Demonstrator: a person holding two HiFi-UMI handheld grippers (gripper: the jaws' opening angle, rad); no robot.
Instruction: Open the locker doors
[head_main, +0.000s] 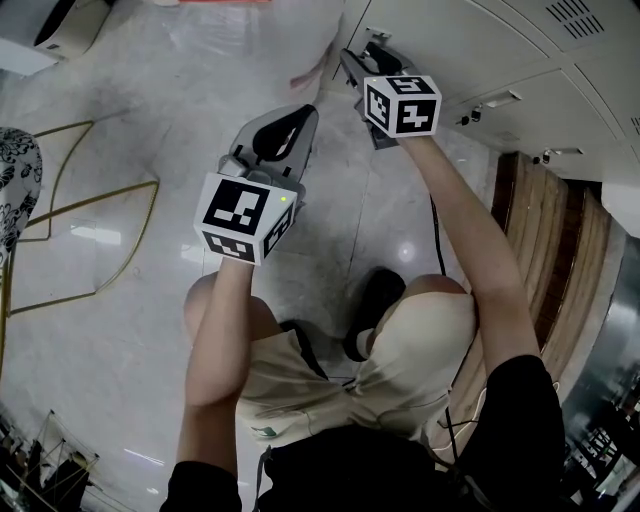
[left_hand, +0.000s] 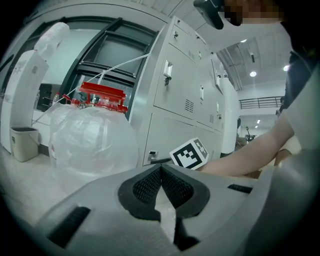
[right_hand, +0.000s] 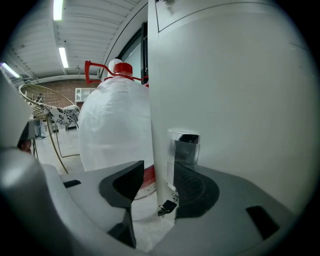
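A bank of pale grey lockers (head_main: 470, 50) runs along the top right of the head view. My right gripper (head_main: 352, 58) reaches to a bottom locker. In the right gripper view its jaws (right_hand: 157, 170) stand wide apart astride the door's free edge (right_hand: 159, 100). The left pad is clear of the edge. The right pad (right_hand: 187, 182) lies by the chrome latch (right_hand: 186, 145), and a small key (right_hand: 167, 206) hangs below. My left gripper (head_main: 300, 120) hovers over the floor to the left, its pads (left_hand: 150, 185) meeting at the tips with nothing between them. It looks toward the lockers (left_hand: 175, 90).
A big clear plastic bag over a red-capped water jug (right_hand: 115, 125) stands against the lockers' end (left_hand: 90, 140). A gold wire frame (head_main: 90, 220) sits on the glossy floor at left, a white bin (left_hand: 22, 142) further off, and a wooden bench (head_main: 560, 250) at right.
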